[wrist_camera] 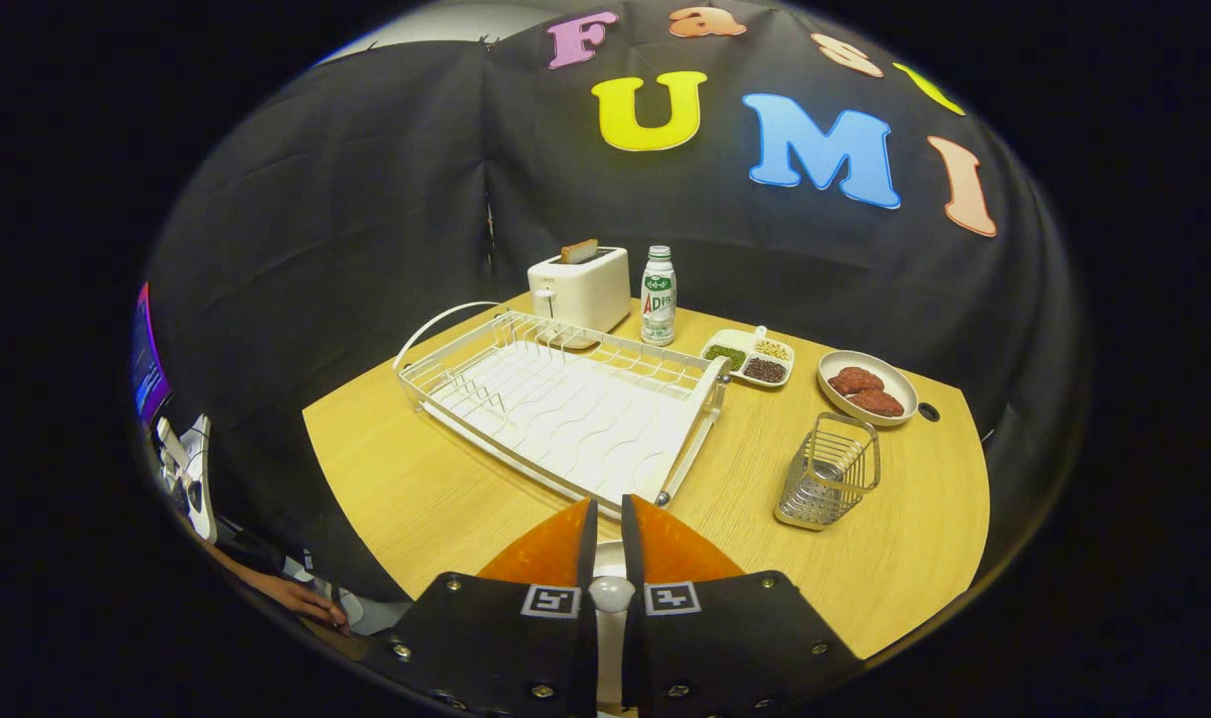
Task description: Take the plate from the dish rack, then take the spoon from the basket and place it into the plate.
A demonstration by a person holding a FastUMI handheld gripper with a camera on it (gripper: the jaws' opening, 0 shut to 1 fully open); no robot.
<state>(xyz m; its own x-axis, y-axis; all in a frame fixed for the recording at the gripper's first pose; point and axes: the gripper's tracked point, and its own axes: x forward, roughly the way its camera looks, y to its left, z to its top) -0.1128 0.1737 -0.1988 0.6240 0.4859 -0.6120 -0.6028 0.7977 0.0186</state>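
The hand-held gripper (pixel 609 519) sits low over the near edge of the wooden table (pixel 436 489), its two fingers drawn close with only a narrow slit between them. In that slit, near the finger roots, a small whitish rounded thing (pixel 610 592) shows; it may be the spoon's end, but I cannot tell for sure, nor whether both fingers truly press on it.

Just ahead of the fingertips, toward 12 o'clock, lies the white wire dish rack (pixel 566 399), set at a slant, its near corner almost touching the tips. Its slots and wavy tray look bare. No plate can be made out for certain; a pale patch directly under the fingers is too hidden to name.

At about 2 o'clock from the fingertips, standing apart from the rack, is the small wire basket (pixel 829 471), upright, with something pale low inside it that I cannot make out.

Beyond the basket, farther along 2 o'clock, a shallow bowl (pixel 867 388) carries two reddish-brown patties. Left of it is a divided snack tray (pixel 749 358) with green, dark and pale fillings. At the far side of the rack, near 12 o'clock, a white toaster (pixel 580 287) stands with a slice of bread poking up, and just beside it to the right a white bottle (pixel 658 296) stands upright.

At about 8 o'clock, off the table's edge, a person's hand (pixel 301 596) shows.
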